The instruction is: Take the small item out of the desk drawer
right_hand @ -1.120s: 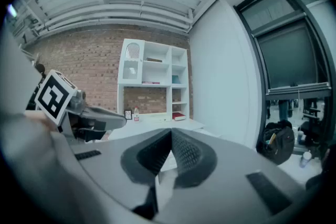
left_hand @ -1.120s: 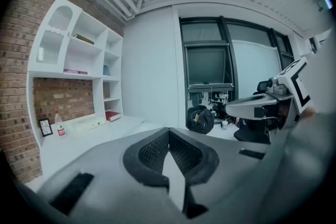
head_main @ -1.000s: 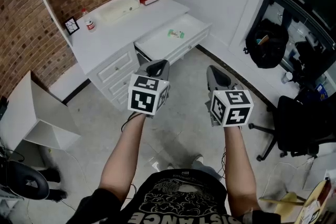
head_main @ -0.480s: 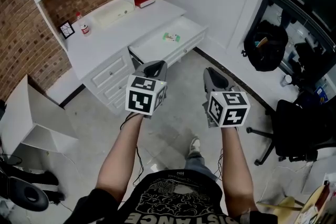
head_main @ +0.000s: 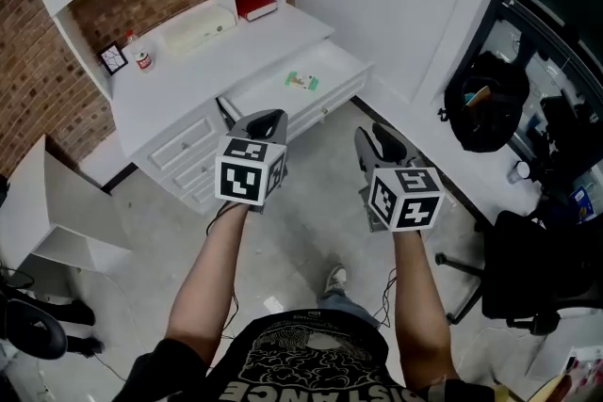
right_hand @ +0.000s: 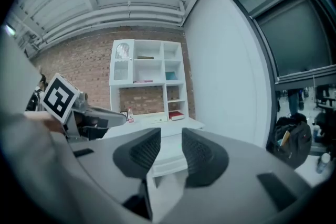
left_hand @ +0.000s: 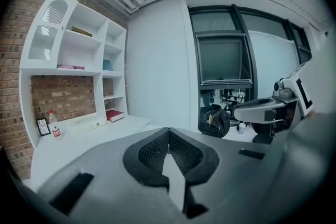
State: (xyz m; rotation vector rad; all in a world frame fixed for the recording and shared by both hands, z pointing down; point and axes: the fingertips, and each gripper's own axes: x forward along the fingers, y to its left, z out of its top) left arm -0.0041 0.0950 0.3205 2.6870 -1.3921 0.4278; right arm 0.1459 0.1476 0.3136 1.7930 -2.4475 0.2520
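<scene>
left gripper [head_main: 267, 119]: jaws pressed together, empty | small item [head_main: 301, 81]: mid-floor of open drawer [head_main: 339, 63], clear of its edges | right gripper [head_main: 374, 136]: jaws opening, nothing between, well apart from drawer | RISK: under-spread jaws could shove item to back edge; low approach could strike front edge

Red hardcover book [head_main: 255, 4] lying flat; small red-labelled white bottle [head_main: 142, 59] upright beside black-framed picture [head_main: 113, 59]; black backpack [head_main: 487, 104] at right; black swivel chair [head_main: 528, 278] lower right.

Item: small flat green-and-white packet [head_main: 302, 81], lying flat near the middle of the drawer's floor.
Drawer: white wooden drawer [head_main: 341, 69], pulled out open from the white desk [head_main: 179, 89], just under its top.
</scene>
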